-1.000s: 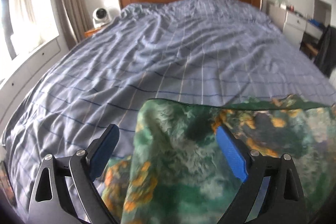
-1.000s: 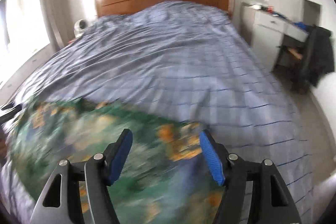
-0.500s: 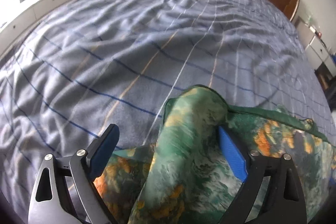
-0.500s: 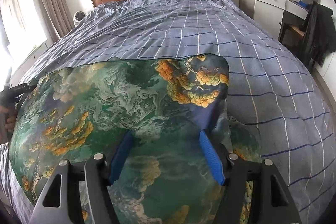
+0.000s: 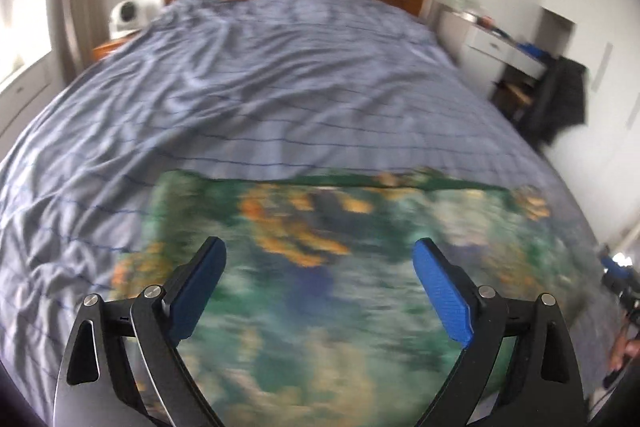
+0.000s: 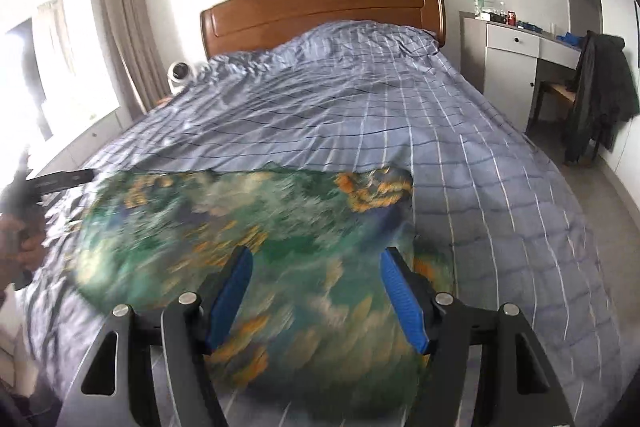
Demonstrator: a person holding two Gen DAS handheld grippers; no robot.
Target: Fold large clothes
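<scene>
A large green garment (image 5: 340, 247) with orange and blue print lies spread on the near part of the bed, blurred by motion. It also shows in the right wrist view (image 6: 248, 227). My left gripper (image 5: 320, 263) is open above the cloth, its blue pads (image 5: 440, 287) wide apart with nothing between them. My right gripper (image 6: 316, 279) is open over the garment's right part, its blue pads (image 6: 400, 299) apart and holding nothing. The left gripper's black body (image 6: 60, 181) and the hand holding it show at the left edge of the right wrist view.
The bed has a blue checked cover (image 6: 400, 115) and a brown wooden headboard (image 6: 320, 11). A white round device (image 6: 180, 75) sits at the bed's far left. A white desk (image 6: 520, 47) and a chair with a dark jacket (image 6: 600, 91) stand to the right.
The garment has settled flatter on the bed. Both wrist views have tilted up and pulled back toward the foot of the bed. Both grippers stay open.
</scene>
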